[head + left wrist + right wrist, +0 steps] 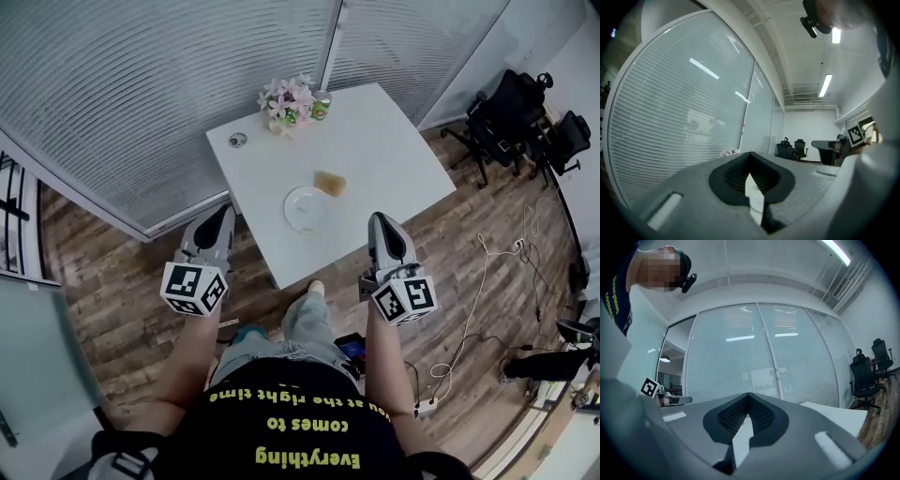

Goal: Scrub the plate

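Find the white plate (307, 207) on the near half of the bench (375, 141), tan sponge (329, 183) just beside its far rim. Nearer the body: left gripper (223, 214) and right gripper (380, 223), jaws fully closed, empty. Could skid the plate off if scrubbed unpinned (smooth top). Visible only from the head view, nowhere in either gripper view.

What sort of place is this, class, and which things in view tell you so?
Probably an office: blind-covered glass walls, black swivel chairs and a white table on wood flooring.
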`<state>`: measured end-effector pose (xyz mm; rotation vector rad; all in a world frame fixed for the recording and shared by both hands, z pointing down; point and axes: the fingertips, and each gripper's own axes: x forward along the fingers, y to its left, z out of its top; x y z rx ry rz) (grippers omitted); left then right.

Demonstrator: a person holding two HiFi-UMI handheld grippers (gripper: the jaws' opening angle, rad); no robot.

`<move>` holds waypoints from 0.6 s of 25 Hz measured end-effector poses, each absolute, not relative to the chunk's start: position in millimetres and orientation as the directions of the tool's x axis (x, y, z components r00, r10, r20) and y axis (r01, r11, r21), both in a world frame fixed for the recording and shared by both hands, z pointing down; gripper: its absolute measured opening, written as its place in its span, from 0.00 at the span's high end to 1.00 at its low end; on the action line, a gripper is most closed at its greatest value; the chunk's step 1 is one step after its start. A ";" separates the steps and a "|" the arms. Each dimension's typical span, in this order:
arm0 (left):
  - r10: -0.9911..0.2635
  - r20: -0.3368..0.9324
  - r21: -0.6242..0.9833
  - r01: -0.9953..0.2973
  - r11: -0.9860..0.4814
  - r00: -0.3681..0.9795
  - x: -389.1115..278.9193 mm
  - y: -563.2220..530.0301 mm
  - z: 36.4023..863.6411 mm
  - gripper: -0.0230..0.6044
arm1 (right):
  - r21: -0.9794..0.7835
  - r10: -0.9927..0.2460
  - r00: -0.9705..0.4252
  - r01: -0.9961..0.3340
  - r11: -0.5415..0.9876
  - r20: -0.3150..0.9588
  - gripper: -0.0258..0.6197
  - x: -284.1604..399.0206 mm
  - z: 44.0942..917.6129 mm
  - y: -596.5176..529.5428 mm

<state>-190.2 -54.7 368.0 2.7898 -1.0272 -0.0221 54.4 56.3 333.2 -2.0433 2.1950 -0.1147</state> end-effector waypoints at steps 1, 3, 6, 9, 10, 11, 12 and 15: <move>-0.658 0.045 0.166 -0.655 -0.737 0.752 -187.2 -60.5 368.3 0.96 | -0.151 -0.996 -0.079 -0.985 0.086 -0.050 0.95 60.5 333.6 48.4; -0.684 0.048 0.169 -0.680 -0.713 0.728 -181.5 -70.2 369.3 0.96 | -0.153 -0.993 -0.106 -0.982 0.112 -0.046 0.95 72.0 334.9 33.4; -0.716 0.060 0.162 -0.714 -0.681 0.696 -170.6 -83.6 371.0 0.96 | -0.163 -0.988 -0.151 -0.975 0.154 -0.033 0.95 88.3 337.6 9.4; -0.751 0.067 0.158 -0.750 -0.642 0.657 -162.0 -99.0 372.2 0.96 | -0.169 -0.978 -0.207 -0.963 0.208 -0.027 0.95 100.0 336.9 -19.2; -0.762 0.068 0.158 -0.761 -0.629 0.644 -159.5 -103.3 372.5 0.96 | -0.170 -0.974 -0.226 -0.959 0.228 -0.029 0.95 103.1 335.7 -28.0; -0.773 0.067 0.159 -0.771 -0.616 0.631 -156.9 -107.0 372.5 0.96 | -0.170 -0.969 -0.245 -0.954 0.246 -0.029 0.95 106.0 334.6 -36.1; -0.783 0.067 0.158 -0.781 -0.604 0.619 -154.5 -110.2 372.4 0.96 | -0.169 -0.965 -0.263 -0.950 0.263 -0.026 0.95 108.8 334.2 -43.6; -0.808 0.070 0.149 -0.807 -0.572 0.585 -147.7 -116.6 372.2 0.96 | -0.175 -0.951 -0.309 -0.936 0.307 -0.018 0.95 117.6 338.7 -61.7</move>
